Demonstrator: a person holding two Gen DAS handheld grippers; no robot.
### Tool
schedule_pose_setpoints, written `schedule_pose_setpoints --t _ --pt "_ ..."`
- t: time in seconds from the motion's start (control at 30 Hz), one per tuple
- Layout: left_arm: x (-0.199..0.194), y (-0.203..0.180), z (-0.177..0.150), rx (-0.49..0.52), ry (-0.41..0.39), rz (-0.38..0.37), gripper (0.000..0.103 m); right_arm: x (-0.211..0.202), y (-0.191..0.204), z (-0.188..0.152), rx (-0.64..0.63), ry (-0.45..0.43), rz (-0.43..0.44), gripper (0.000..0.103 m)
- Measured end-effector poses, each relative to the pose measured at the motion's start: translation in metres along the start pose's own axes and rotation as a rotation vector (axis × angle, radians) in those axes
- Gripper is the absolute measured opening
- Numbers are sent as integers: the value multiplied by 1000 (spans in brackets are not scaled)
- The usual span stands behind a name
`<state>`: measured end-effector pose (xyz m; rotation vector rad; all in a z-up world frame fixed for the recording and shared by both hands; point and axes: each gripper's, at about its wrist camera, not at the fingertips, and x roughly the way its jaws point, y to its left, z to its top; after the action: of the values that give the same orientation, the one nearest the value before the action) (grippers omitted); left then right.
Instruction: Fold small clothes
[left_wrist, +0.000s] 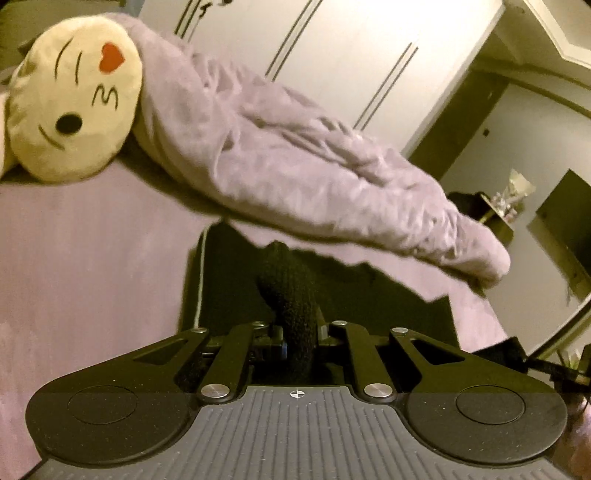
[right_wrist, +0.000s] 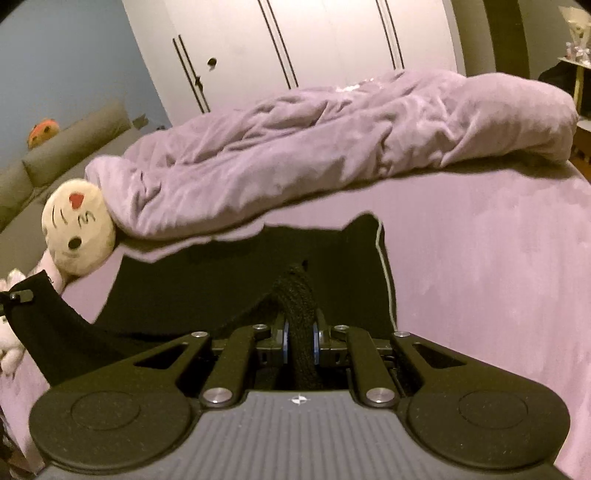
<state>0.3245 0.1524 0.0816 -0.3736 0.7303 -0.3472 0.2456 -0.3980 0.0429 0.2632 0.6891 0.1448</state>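
A black garment with a thin white stripe down one side lies on the lilac bed sheet. Its near edge is lifted off the sheet. My left gripper is shut on a thick knitted fold of that edge, which bunches up between the fingers. In the right wrist view the same black garment spreads ahead, and my right gripper is shut on another part of the knitted edge, pressed between its blue pads. The cloth hangs taut between the two grips. The left gripper shows at the left edge there, gripping cloth.
A rumpled lilac blanket lies across the bed just behind the garment. A round cream plush pillow with a face sits at its left end. White wardrobe doors stand behind the bed. The lilac bed sheet stretches right of the garment.
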Motion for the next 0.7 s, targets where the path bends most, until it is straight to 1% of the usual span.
schedule_pose_setpoints --t 0.1,0.23,0.33,0.43,0.47,0.53,0.57,0.63,0.7 --pt "12 -1 22 13 -31 19 13 11 -3 19 11 -14 -16 11" --pt "52 5 47 0 -61 63 13 43 -14 42 49 -32 -57 11" --pt "86 11 59 -17 -75 89 13 72 -21 59 72 -57 -86 11" --pt "111 14 67 -24 -101 115 15 99 -27 76 80 -88 -124 11" --pt "120 15 68 -20 -103 136 15 108 -28 80 80 -95 -136 11" --pt "140 20 68 -4 -82 189 16 126 -30 86 80 -95 -168 11" --pt "150 23 66 -6 -64 221 16 136 -32 88 82 -90 -177 11" --pt "166 31 62 -15 -37 261 17 154 -34 90 88 -74 -195 11" --pt "177 38 55 -28 -23 308 20 169 -35 88 85 -57 -210 11"
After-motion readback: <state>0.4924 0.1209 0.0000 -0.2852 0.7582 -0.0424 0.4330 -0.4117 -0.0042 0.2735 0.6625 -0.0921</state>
